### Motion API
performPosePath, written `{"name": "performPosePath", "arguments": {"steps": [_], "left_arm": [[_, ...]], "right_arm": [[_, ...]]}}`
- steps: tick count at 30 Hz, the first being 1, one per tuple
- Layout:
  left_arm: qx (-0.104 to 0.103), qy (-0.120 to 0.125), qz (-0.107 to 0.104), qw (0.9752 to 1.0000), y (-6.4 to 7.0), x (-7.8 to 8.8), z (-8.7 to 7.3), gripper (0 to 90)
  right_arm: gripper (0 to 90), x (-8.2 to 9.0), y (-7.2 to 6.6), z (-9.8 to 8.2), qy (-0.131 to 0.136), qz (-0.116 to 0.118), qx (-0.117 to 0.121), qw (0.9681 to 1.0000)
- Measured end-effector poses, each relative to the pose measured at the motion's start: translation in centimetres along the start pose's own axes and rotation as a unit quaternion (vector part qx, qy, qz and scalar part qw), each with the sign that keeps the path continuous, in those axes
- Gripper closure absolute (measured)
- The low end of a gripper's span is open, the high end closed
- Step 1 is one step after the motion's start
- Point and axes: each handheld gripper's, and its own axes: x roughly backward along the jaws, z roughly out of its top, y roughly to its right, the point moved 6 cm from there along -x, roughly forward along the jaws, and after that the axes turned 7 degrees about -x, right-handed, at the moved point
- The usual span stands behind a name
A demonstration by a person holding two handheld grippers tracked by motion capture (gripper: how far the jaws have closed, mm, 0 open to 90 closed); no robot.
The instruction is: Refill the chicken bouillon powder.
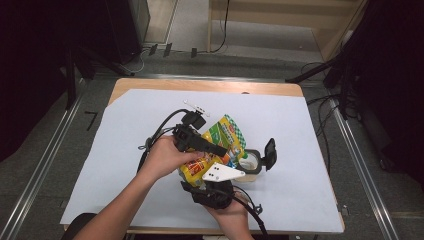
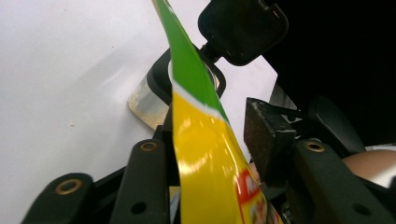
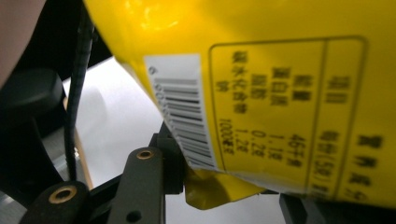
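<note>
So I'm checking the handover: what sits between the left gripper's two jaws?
The yellow and green snack bag, edge-on in the left gripper view; it lies against one jaw, with a gap to the other pad.

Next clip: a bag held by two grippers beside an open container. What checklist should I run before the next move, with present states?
1. Bag between the left hand-held gripper jaws: ok, though one pad stands off it.
2. Right hand-held gripper pressing on the bag's lower edge: cannot tell, one pad is hidden.
3. Lid flipped open: ok.
4. Container upright on the sheet: ok.
5. Bag torn open: cannot tell.
</note>
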Motion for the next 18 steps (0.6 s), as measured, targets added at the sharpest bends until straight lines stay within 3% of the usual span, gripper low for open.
{"name": "performPosePath", "arguments": {"steps": [3,11,18], "left_arm": [[-0.006,0.001,-0.001,1.0000,0.15,0.07,-0.15,59.8],[-0.016,-0.007,0.020,0.9997,0.03,-0.11,-0.19,80.7],[-0.019,-0.009,0.024,0.9995,-0.07,0.10,-0.26,86.8]], "right_arm": [[63.7,0.07,0.14,0.01,0.004,-0.001,-0.008,1.0000],[62.0,-0.03,0.01,-0.17,-0.004,-0.014,0.016,0.9998],[56.3,-0.43,-0.47,-0.37,-0.029,-0.006,0.058,0.9979]]}}
